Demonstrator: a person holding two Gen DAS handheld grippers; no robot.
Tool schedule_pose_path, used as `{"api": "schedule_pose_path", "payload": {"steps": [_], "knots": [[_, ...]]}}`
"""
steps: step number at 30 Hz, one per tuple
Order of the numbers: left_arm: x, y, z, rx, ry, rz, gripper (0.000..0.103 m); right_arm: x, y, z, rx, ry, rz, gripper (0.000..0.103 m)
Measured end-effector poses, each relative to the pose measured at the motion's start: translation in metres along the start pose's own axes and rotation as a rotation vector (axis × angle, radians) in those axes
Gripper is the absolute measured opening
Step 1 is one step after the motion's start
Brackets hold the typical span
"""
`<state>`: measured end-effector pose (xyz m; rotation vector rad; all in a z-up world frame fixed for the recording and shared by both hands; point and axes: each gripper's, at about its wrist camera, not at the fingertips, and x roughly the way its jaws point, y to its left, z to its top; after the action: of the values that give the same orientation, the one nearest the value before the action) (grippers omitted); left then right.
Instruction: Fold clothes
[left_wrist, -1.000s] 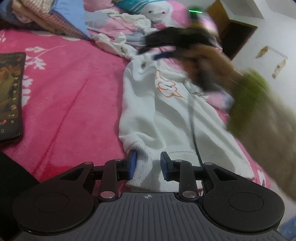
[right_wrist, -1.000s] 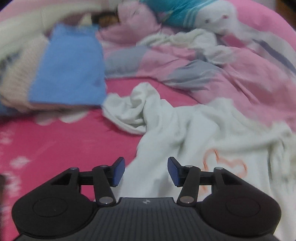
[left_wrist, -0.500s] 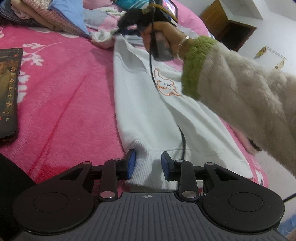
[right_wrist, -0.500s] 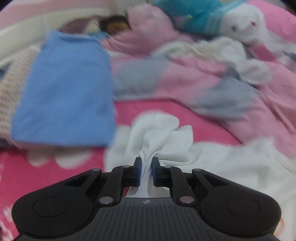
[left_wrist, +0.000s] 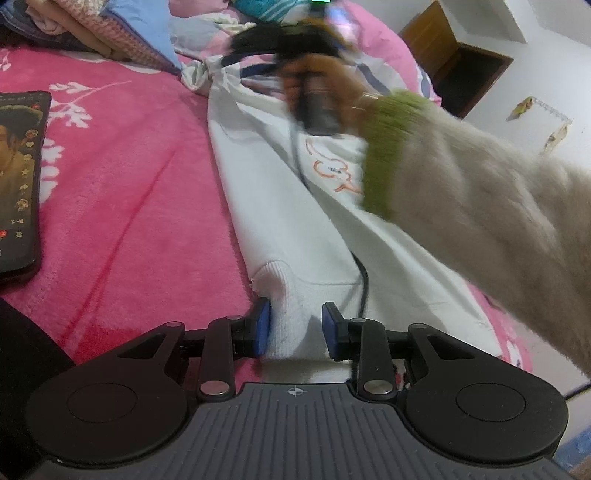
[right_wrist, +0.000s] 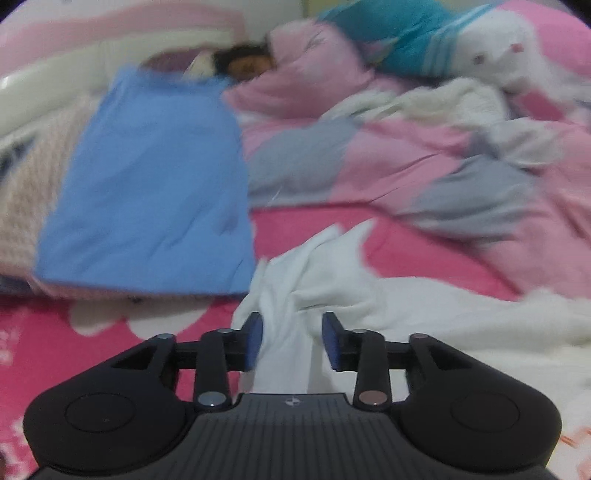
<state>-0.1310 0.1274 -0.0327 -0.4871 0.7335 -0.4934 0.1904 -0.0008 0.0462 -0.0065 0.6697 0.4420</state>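
Pinching ribbed hem of white cotton sweatshirt (left_wrist: 295, 229) in my left gripper (left_wrist: 295, 325), garment stretched along pink fleece blanket (left_wrist: 122, 192). My right gripper (right_wrist: 291, 338) just reopened, part-open, crumpled white sleeve (right_wrist: 291, 295) loose between pads.

A white sweatshirt (left_wrist: 295, 206) with an orange outline drawing on its chest is laid on a hot-pink blanket (left_wrist: 122, 184) printed with white leaf sprigs, and blue pads are seen on the black left gripper (left_wrist: 294, 330) and the black right gripper (right_wrist: 291, 341). A fluffy cream sleeve (left_wrist: 491, 229) is finished with a moss-green cuff, while a plain sky-blue folded garment (right_wrist: 147, 184) is stacked on a beige-and-pink knit. Behind it a quilt (right_wrist: 424, 173) is patched in pale pink and grey, and a white plush toy (right_wrist: 495, 48) is dressed in teal with white stripes.
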Motion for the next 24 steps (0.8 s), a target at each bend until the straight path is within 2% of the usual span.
{"api": "schedule_pose_path", "payload": {"steps": [4, 7, 10, 13, 14, 15, 16, 17, 18, 22, 24], "knots": [[-0.014, -0.007, -0.005, 0.026, -0.068, -0.003, 0.03, -0.098, -0.032, 0.001, 0.12, -0.081, 0.072, 0.041], [-0.019, -0.007, -0.008, 0.035, -0.098, 0.011, 0.034, -0.193, -0.057, -0.019, 0.236, -0.14, 0.144, 0.041], [-0.017, -0.008, -0.007, 0.048, -0.092, 0.049, 0.036, -0.277, -0.078, -0.055, 0.319, -0.204, 0.195, 0.041], [-0.009, -0.007, -0.006, 0.057, -0.073, 0.104, 0.042, -0.338, -0.087, -0.105, 0.394, -0.234, 0.233, 0.041], [-0.009, -0.007, -0.007, 0.051, -0.065, 0.109, 0.041, -0.35, -0.087, -0.123, 0.414, -0.232, 0.236, 0.041], [-0.008, -0.006, -0.008, 0.043, -0.059, 0.113, 0.035, -0.359, -0.085, -0.142, 0.431, -0.226, 0.231, 0.041], [-0.005, -0.004, -0.008, 0.035, -0.058, 0.114, 0.025, -0.364, -0.083, -0.159, 0.442, -0.218, 0.219, 0.041], [-0.005, -0.004, -0.007, 0.03, -0.056, 0.116, 0.006, -0.366, -0.08, -0.174, 0.452, -0.209, 0.203, 0.042], [-0.005, -0.003, -0.007, 0.024, -0.057, 0.118, 0.003, -0.367, -0.079, -0.188, 0.463, -0.204, 0.188, 0.042], [-0.029, -0.006, -0.005, 0.013, -0.091, 0.15, 0.002, -0.362, -0.082, -0.229, 0.535, -0.197, 0.168, 0.042], [-0.037, -0.008, -0.006, 0.032, -0.089, 0.193, 0.002, -0.364, -0.086, -0.241, 0.56, -0.198, 0.149, 0.042]]}}
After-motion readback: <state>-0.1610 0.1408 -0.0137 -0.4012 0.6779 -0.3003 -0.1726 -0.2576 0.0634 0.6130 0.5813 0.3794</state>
